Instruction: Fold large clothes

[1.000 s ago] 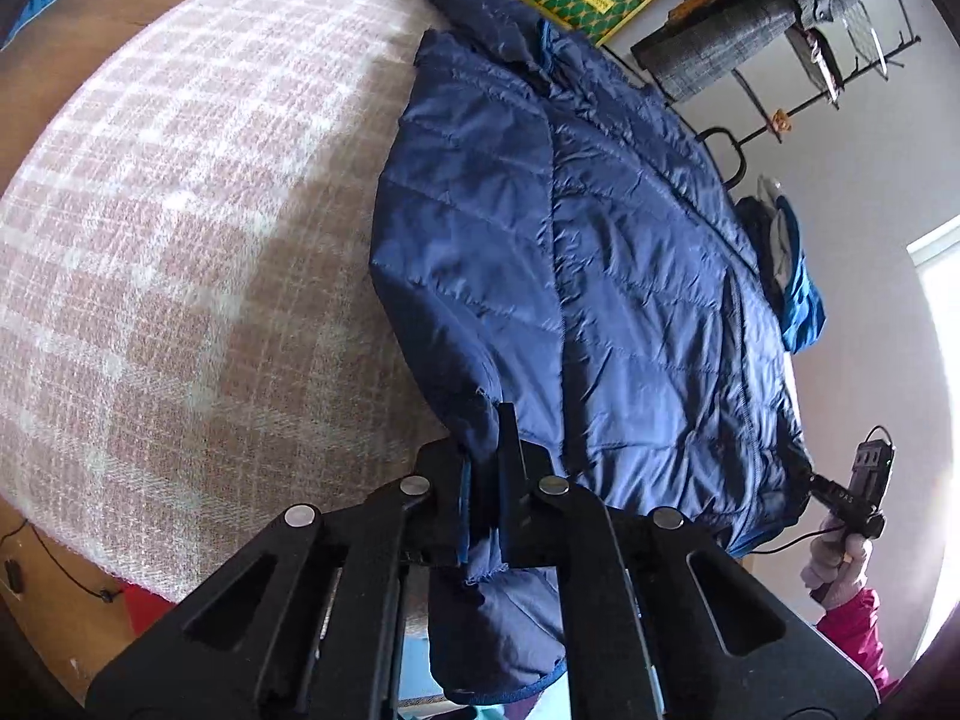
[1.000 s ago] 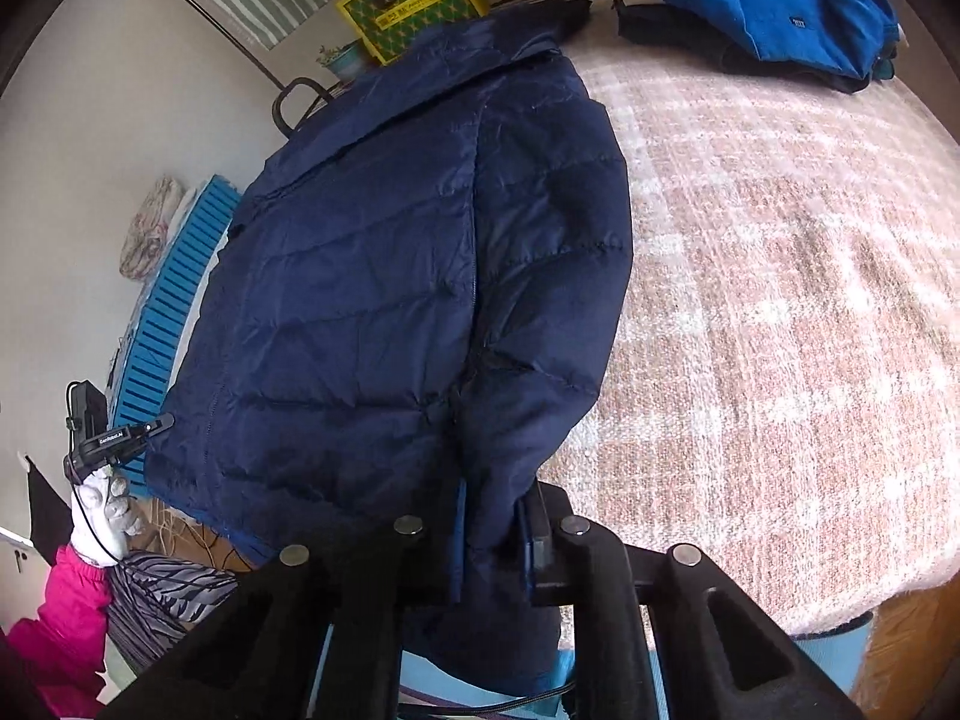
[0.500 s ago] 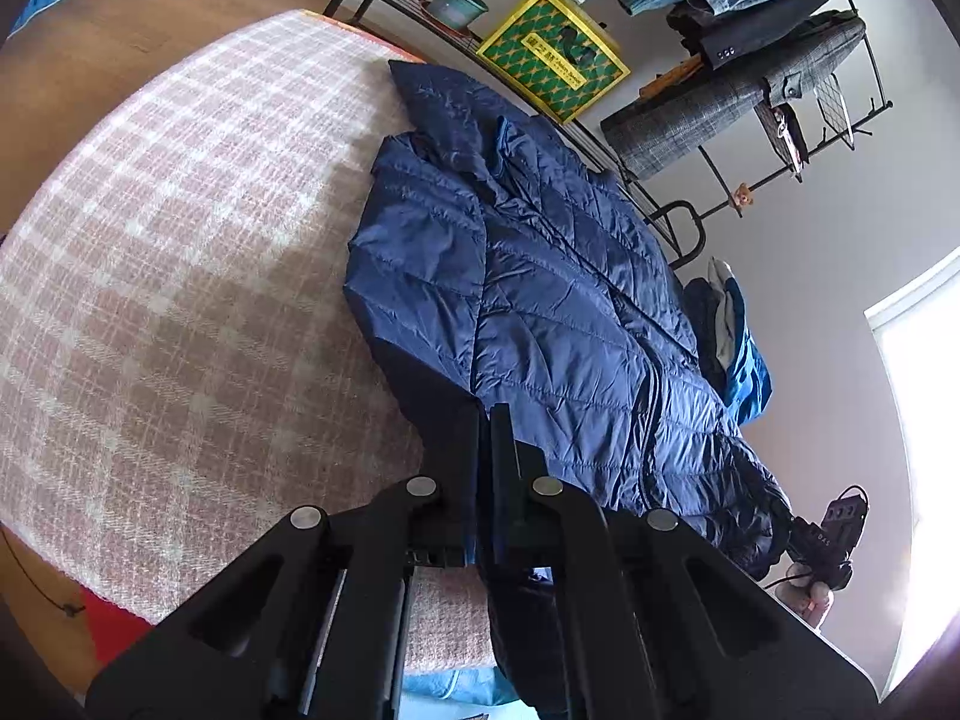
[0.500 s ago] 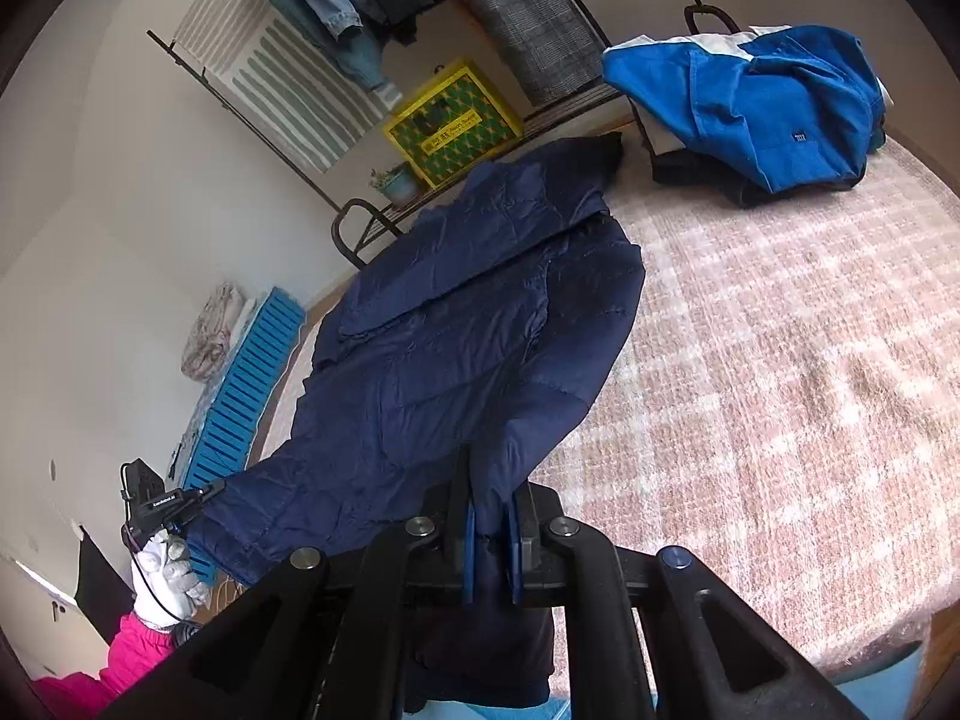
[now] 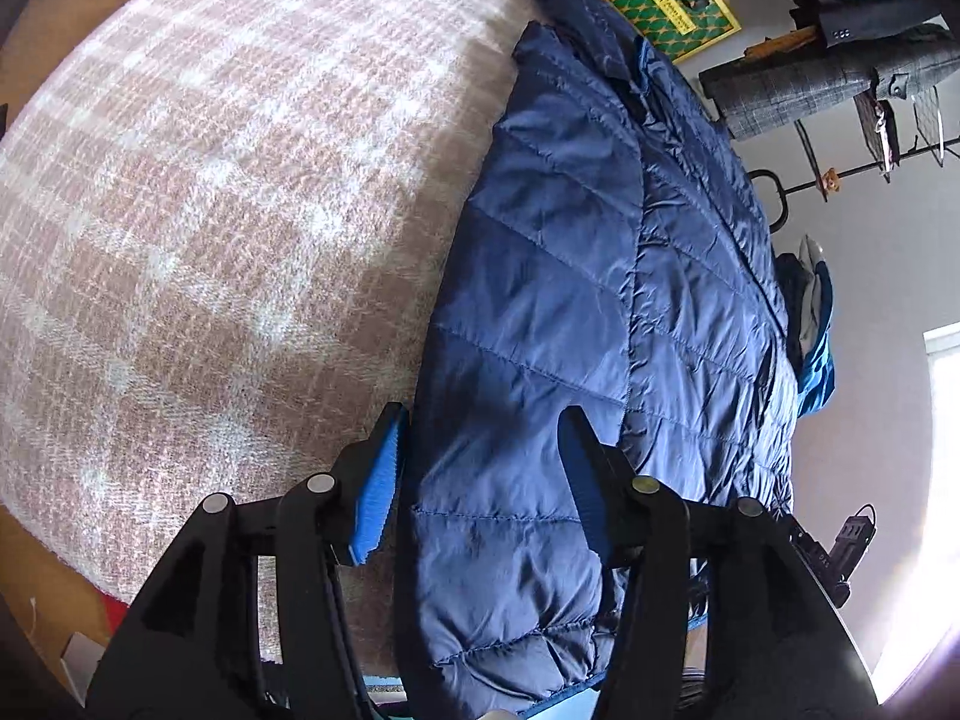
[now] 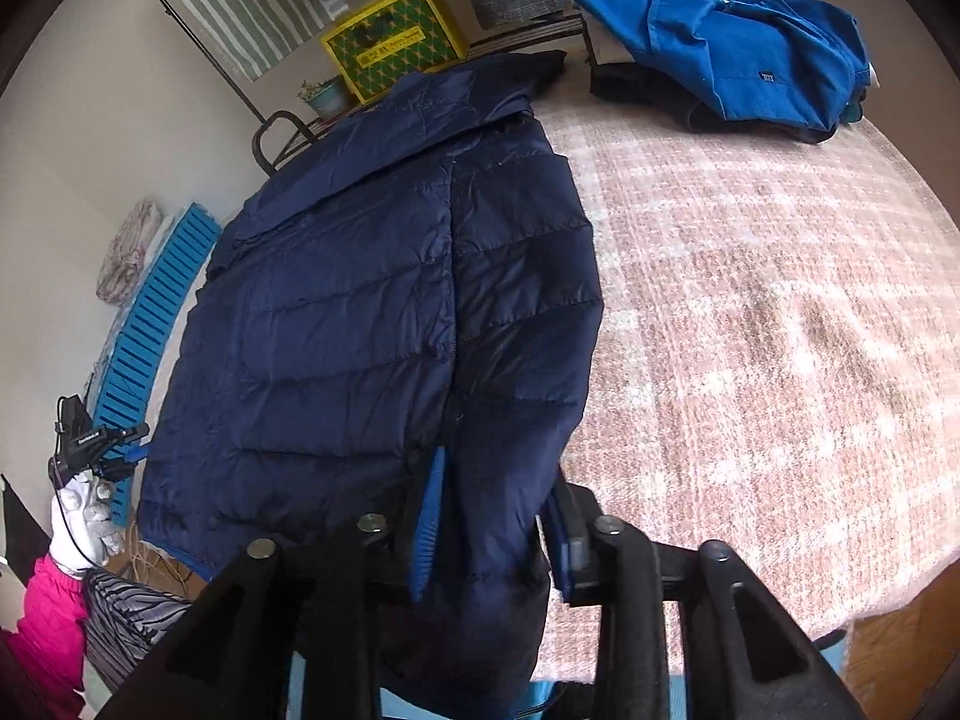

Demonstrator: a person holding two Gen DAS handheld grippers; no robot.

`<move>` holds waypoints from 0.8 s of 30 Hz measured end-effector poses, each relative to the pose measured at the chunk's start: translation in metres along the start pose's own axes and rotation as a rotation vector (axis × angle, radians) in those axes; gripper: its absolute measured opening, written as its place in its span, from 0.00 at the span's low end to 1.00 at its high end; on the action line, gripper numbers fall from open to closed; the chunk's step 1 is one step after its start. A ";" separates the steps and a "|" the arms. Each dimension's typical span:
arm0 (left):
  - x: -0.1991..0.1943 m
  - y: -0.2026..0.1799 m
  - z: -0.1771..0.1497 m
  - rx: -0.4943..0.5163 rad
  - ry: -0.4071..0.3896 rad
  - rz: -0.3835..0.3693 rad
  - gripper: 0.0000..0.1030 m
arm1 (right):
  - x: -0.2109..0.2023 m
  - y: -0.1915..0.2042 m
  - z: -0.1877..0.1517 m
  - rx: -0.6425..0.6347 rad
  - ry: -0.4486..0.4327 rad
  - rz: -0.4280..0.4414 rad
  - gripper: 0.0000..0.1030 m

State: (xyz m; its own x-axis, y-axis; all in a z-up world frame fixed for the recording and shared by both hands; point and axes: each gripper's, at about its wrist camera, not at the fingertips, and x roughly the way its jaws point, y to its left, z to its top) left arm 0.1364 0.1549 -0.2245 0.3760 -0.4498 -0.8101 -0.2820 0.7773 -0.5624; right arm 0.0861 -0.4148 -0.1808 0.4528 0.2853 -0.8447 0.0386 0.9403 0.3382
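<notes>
A navy quilted puffer jacket (image 5: 606,276) lies spread on the pink plaid blanket (image 5: 228,192), collar at the far end. Its left sleeve lies along the body's left edge, the cuff hanging over the near edge. My left gripper (image 5: 480,468) is open, its jaws on either side of that sleeve, blue pads (image 5: 378,480) showing. In the right wrist view the jacket (image 6: 372,312) has its right sleeve lying along the right edge. My right gripper (image 6: 492,516) is open around this sleeve near the cuff.
A blue garment (image 6: 732,42) lies on dark clothes at the blanket's (image 6: 768,312) far right corner. A yellow-green crate (image 6: 393,42) and a clothes rack (image 5: 840,72) stand behind. A blue slatted panel (image 6: 156,312) is on the left. The other gripper and gloved hand (image 6: 84,492) show far left.
Both grippers have let go of the sleeves and opened. The sleeves, lifted half a second ago, now lie on the jacket's sides, and both cameras sit lower and closer.
</notes>
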 end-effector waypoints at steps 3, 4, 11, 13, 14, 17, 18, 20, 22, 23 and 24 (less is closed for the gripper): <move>0.001 -0.008 0.000 0.049 -0.011 0.041 0.51 | 0.011 -0.006 0.002 0.003 0.031 -0.029 0.53; 0.002 -0.009 -0.001 0.049 -0.013 0.041 0.51 | 0.015 -0.007 0.001 -0.001 0.043 -0.040 0.53; 0.013 -0.020 -0.002 0.098 0.028 -0.015 0.11 | 0.025 0.000 0.002 -0.025 0.060 0.045 0.53; 0.014 -0.022 -0.003 0.084 0.020 -0.043 0.06 | 0.030 0.006 0.003 -0.017 0.100 0.121 0.23; 0.011 -0.024 -0.003 0.080 0.014 -0.053 0.05 | 0.030 0.010 0.002 -0.024 0.102 0.127 0.15; -0.008 -0.024 -0.003 0.045 -0.033 -0.122 0.03 | 0.017 0.022 0.005 -0.071 0.067 0.108 0.07; -0.017 -0.024 -0.003 0.037 -0.050 -0.148 0.03 | 0.008 0.023 0.008 -0.065 0.042 0.125 0.06; -0.033 -0.029 -0.003 0.048 -0.085 -0.165 0.02 | -0.015 0.023 0.011 -0.037 -0.022 0.167 0.05; -0.051 -0.032 -0.005 0.053 -0.113 -0.186 0.02 | -0.038 0.021 0.012 -0.002 -0.078 0.207 0.04; -0.058 -0.033 -0.006 0.056 -0.122 -0.195 0.02 | -0.047 0.022 0.012 0.006 -0.099 0.225 0.04; -0.066 -0.034 -0.008 0.061 -0.130 -0.201 0.02 | -0.056 0.023 0.011 0.007 -0.121 0.240 0.04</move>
State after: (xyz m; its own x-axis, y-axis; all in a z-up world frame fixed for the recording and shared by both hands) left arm 0.1146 0.1547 -0.1533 0.5308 -0.5404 -0.6529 -0.1379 0.7050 -0.6956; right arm 0.0715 -0.4110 -0.1205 0.5531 0.4753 -0.6842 -0.0767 0.8468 0.5263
